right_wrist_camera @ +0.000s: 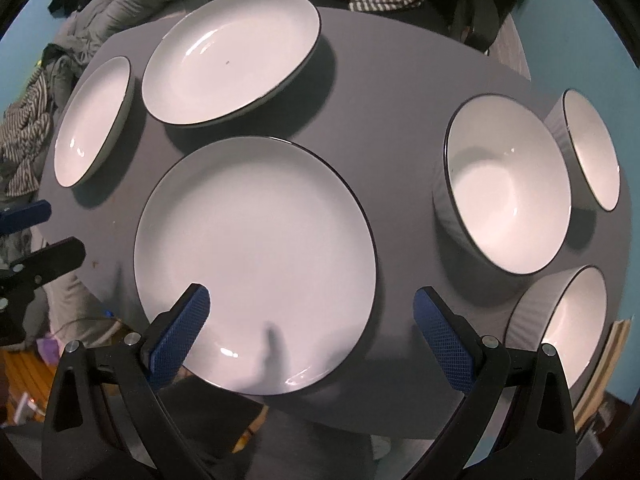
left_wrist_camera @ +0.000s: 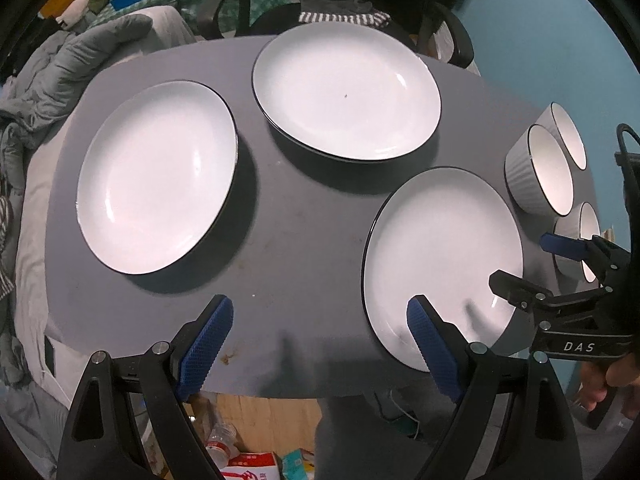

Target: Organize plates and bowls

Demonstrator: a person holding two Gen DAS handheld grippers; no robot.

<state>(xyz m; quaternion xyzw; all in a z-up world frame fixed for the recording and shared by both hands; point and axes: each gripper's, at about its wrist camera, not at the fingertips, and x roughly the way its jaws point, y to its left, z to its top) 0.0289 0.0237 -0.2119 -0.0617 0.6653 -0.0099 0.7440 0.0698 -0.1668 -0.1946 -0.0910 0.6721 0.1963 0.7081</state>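
Three white plates with dark rims lie on the grey table: a left plate, a far plate and a near right plate. Three white ribbed bowls stand at the right: a middle bowl, a far bowl and a near bowl. My left gripper is open and empty above the table's near edge, its right finger over the near right plate. My right gripper is open and empty over that plate's near rim; it also shows in the left wrist view.
Grey bedding and clothes pile up left of the table. A chair stands behind it against a blue wall. Below the near edge, bottles and packets lie on a wooden floor.
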